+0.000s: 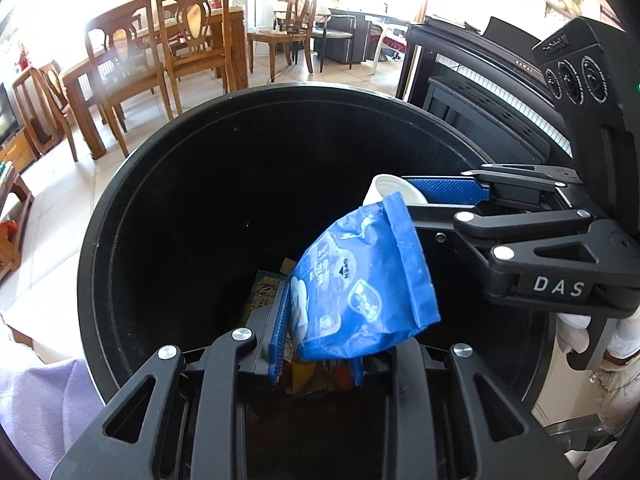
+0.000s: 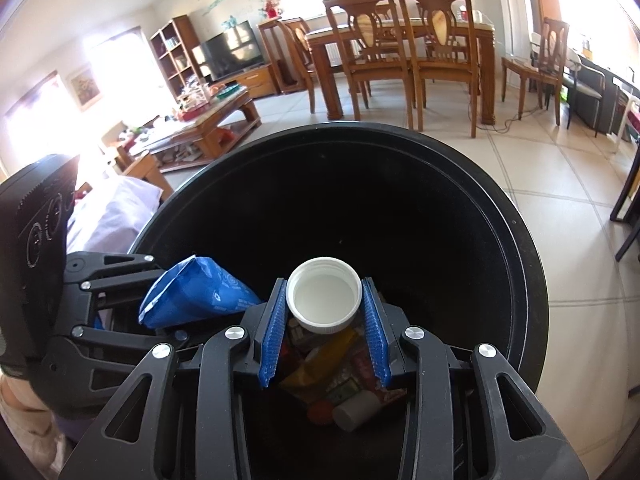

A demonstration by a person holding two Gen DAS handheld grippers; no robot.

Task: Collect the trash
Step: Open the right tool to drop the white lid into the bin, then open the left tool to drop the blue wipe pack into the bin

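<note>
A black round trash bin (image 1: 120, 216) fills both views (image 2: 520, 240); wrappers and a small bottle (image 2: 356, 410) lie at its bottom. My left gripper (image 1: 316, 344) is shut on a blue snack bag (image 1: 360, 292) and holds it over the bin's opening. The bag also shows in the right wrist view (image 2: 196, 292). My right gripper (image 2: 324, 328) is shut on a white plastic lid (image 2: 325, 294), held open side up over the bin. The lid (image 1: 390, 192) and right gripper (image 1: 448, 196) show at the right of the left wrist view.
A wooden dining table with chairs (image 2: 400, 52) stands beyond the bin on a tiled floor. A low coffee table (image 2: 200, 128) and a TV (image 2: 232, 50) stand at the left. A black piano (image 1: 480, 92) stands close behind the bin. A purple cloth (image 1: 36, 408) lies beside it.
</note>
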